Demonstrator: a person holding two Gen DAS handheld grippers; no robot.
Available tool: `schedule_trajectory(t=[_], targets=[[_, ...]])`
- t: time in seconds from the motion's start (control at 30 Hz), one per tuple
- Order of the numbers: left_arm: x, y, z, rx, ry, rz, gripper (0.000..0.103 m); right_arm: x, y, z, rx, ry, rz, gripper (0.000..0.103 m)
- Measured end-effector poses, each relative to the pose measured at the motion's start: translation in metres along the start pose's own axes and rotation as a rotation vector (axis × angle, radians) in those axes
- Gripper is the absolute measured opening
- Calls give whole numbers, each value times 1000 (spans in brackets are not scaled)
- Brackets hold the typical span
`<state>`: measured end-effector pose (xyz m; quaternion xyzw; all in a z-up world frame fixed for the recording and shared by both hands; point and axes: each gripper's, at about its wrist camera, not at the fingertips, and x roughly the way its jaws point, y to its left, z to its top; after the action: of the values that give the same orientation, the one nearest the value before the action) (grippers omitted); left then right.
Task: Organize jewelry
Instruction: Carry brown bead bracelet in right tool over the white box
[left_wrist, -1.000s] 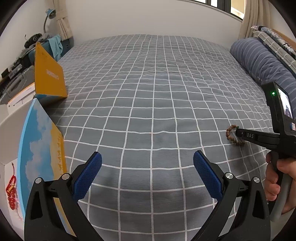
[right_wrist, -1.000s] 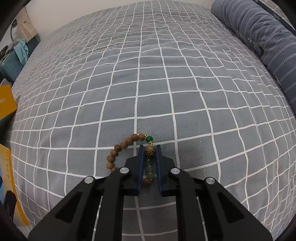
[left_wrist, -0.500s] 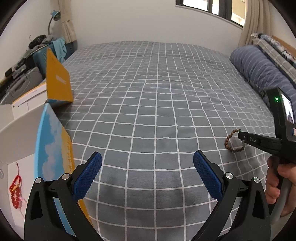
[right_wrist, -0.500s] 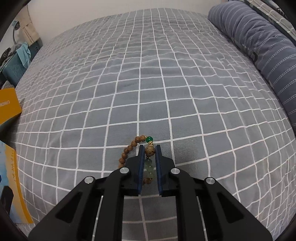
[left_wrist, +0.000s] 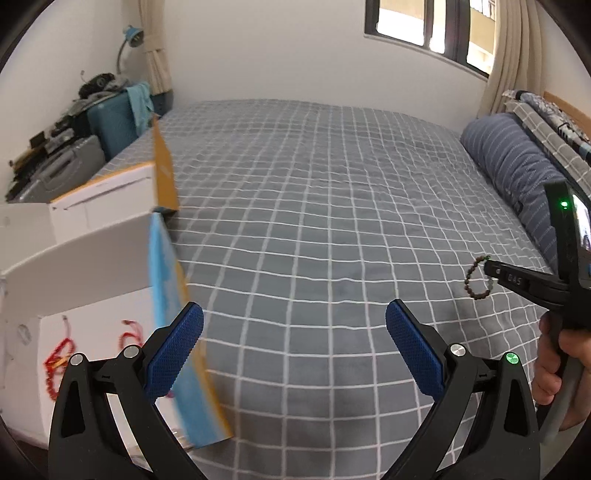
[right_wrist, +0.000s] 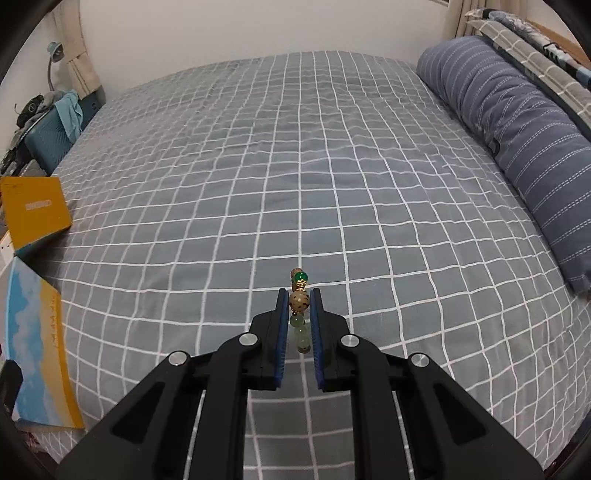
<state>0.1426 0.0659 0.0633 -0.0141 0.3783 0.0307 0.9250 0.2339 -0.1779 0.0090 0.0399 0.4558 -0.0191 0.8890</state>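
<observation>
Blue rubber pads on our right gripper (right_wrist: 299, 308) are pinched on one speckled tan bead of the wooden bead bracelet (right_wrist: 298, 301), and that is the whole grip. From the left wrist view the bracelet (left_wrist: 477, 276) hangs as a loose loop off the tip, clear of the bedspread (left_wrist: 314, 229). We reckon the risk is plain: a round bead between flat pads can roll or squirt out if we swing fast, and the dangling loop could snag a box edge on the way in.

Our left gripper (left_wrist: 295, 350) hangs low and near with its jaws spread wide, holding nothing.

At near left sits the open white box (left_wrist: 85, 236), its blue-and-yellow flap (left_wrist: 173, 325) standing up; red bead bracelets (left_wrist: 59, 354) lie inside, blurred. That upright flap is the thing we could clip.

Beyond, grey cloth with a white grid covers the whole bed, soft and faintly rumpled, so a dropped bracelet would land gently. A striped blue pillow (right_wrist: 517, 122) lies far right. Far left, a teal suitcase (left_wrist: 114, 122) and clutter; a window (left_wrist: 424, 22) sits in the far wall.
</observation>
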Motion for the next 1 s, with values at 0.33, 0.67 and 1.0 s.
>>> schedule_trajectory(t=[0.33, 0.67, 1.0], targets=[[-41, 63, -3, -65, -39, 57, 97, -55, 33, -13, -47, -59, 36, 11], [-71, 123, -12, -119, -57, 131, 97, -93, 96, -23, -116, -107, 69, 11], [-96, 170, -22, -152, -80, 182, 97, -120, 171, -30, -200, -147, 107, 11]])
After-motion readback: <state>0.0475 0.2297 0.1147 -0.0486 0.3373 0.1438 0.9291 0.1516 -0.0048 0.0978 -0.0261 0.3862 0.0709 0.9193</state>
